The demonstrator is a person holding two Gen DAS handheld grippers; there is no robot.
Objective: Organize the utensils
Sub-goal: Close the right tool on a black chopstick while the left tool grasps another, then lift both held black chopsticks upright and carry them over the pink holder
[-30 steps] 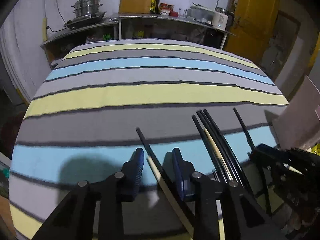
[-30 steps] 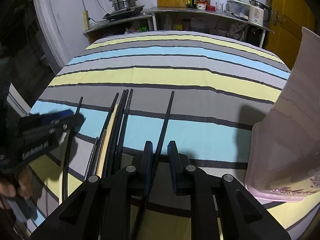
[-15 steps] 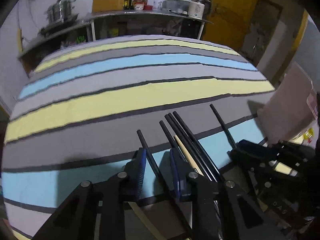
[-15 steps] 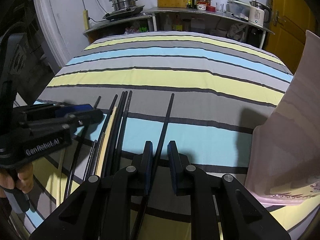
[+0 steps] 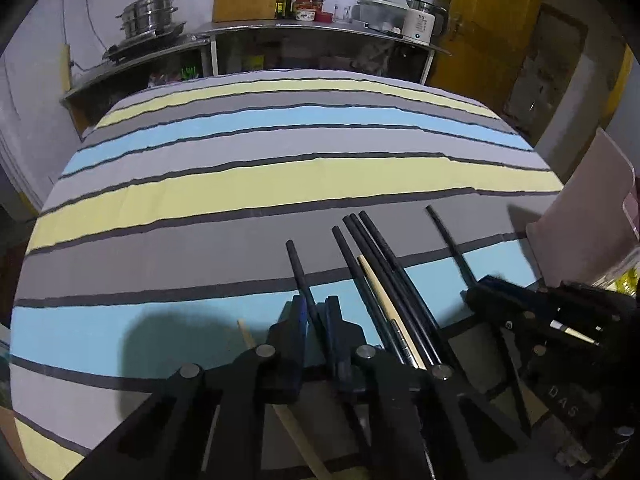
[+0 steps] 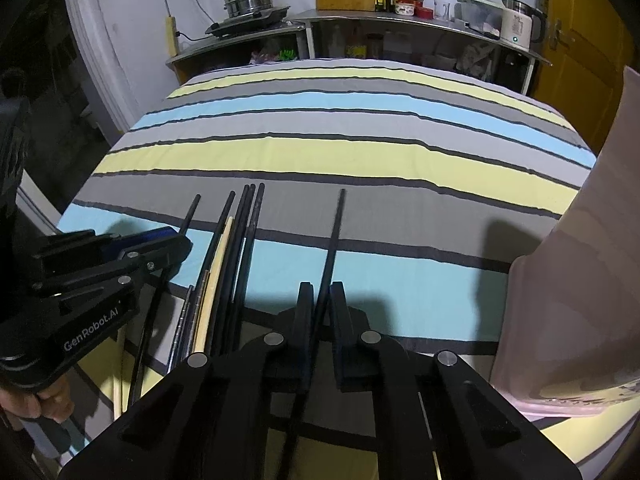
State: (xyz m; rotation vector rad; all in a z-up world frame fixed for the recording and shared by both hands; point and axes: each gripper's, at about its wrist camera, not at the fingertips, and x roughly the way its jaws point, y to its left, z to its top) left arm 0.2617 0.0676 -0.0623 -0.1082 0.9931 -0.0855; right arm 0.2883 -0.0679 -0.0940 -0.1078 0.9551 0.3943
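Left gripper (image 5: pixel 316 320): jaws have just been closing and now stand clamped on a single black chopstick (image 5: pixel 298 268), which runs up between the pads and lies forward over the striped cloth (image 5: pixel 280 184) that covers the tabletop. A pale wooden stick (image 5: pixel 245 333) shows just left of these jaws and passes beneath the gripper body.

Right gripper (image 6: pixel 320 312): jaws have likewise just been closing and are clamped on another lone black chopstick (image 6: pixel 335 232), whose far end rests on the grey stripe.

Between the two grippers lies a bundle of chopsticks (image 6: pixel 236 248), mostly black with one pale wooden one among them, side by side and touching, pointing away from the cameras. The bundle sits just right of the left gripper in the left wrist view and well left of the right gripper's chopstick in the right wrist view.

A pink container (image 6: pixel 580 272) stands at the right edge of the cloth, near the right gripper. A hand (image 6: pixel 24 404) grips the left gripper's handle at the lower left of the right wrist view.
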